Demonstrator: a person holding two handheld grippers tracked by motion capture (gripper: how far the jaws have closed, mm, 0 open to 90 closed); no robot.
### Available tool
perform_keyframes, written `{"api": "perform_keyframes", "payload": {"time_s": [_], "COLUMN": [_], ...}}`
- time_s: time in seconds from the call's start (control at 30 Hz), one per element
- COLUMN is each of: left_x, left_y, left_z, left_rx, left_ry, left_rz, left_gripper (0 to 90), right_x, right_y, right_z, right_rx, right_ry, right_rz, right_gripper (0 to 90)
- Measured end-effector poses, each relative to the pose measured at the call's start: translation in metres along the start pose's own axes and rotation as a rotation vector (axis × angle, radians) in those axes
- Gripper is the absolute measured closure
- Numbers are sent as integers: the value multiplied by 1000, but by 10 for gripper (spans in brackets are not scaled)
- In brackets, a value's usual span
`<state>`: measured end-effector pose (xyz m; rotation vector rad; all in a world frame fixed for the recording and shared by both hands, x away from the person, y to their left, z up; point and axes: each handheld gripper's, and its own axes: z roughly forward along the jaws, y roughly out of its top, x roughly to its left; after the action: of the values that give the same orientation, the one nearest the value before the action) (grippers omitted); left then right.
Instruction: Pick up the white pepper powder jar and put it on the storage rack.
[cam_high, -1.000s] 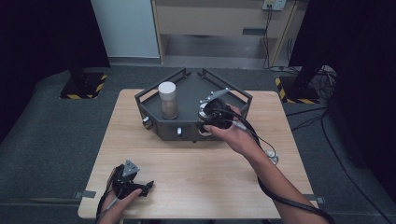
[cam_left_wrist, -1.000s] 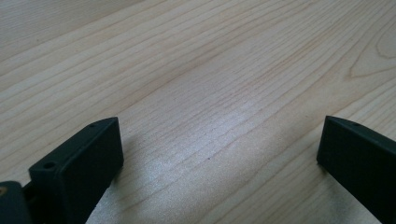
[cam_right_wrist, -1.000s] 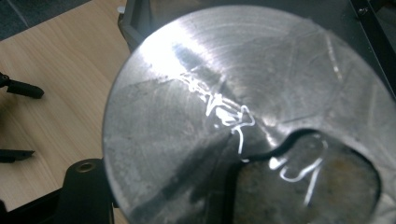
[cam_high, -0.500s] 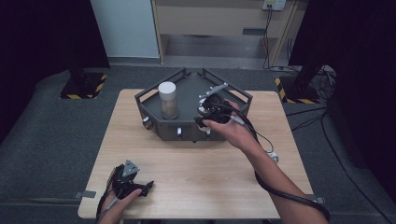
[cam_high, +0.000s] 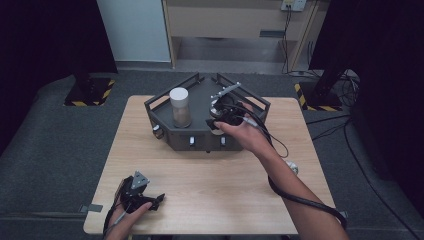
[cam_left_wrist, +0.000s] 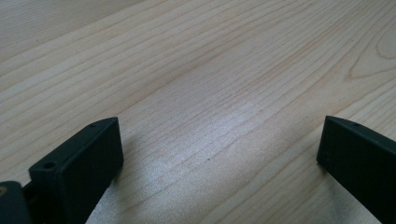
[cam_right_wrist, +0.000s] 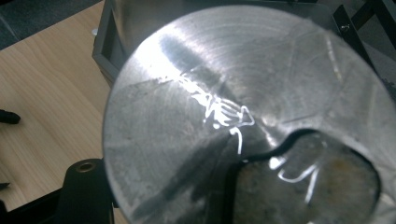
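The right gripper (cam_high: 220, 116) reaches over the front wall of the dark metal tray (cam_high: 200, 137) and is closed on a metal disc (cam_right_wrist: 243, 112), which looks like the round lid of a container. In the right gripper view this shiny, scratched disc sits directly above the jaws, so I judge that the grip is made to lift or place it inside the tray. A white cylinder jar (cam_high: 179, 106) stands upright in the left part of the tray, apart from the gripper. The left gripper (cam_high: 142, 197) rests low near the front left corner of the wooden table (cam_high: 210, 190), its jaws wide apart and with nothing between them; it seems to wait. Around the table lies grey carpet, and the room behind is dark, with a pale cabinet (cam_high: 235, 20).
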<state>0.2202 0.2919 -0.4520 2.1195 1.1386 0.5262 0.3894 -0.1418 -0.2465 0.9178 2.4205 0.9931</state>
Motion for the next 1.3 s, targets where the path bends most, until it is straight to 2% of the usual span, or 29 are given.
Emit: {"api": "perform_keyframes", "payload": {"time_s": [0.77,1.3], "left_x": [1,1], "left_y": [1,1], "left_z": [1,1], "left_rx": [0,0], "left_ry": [-2,-2], "left_rz": [5,5], "left_gripper": [0,0], "right_x": [-16,-25], "right_y": [23,31], "right_z": [28,42], "right_rx": [4,6], "right_ry": [-24,-40], "right_rz": [24,63], "right_gripper": [309,309]}}
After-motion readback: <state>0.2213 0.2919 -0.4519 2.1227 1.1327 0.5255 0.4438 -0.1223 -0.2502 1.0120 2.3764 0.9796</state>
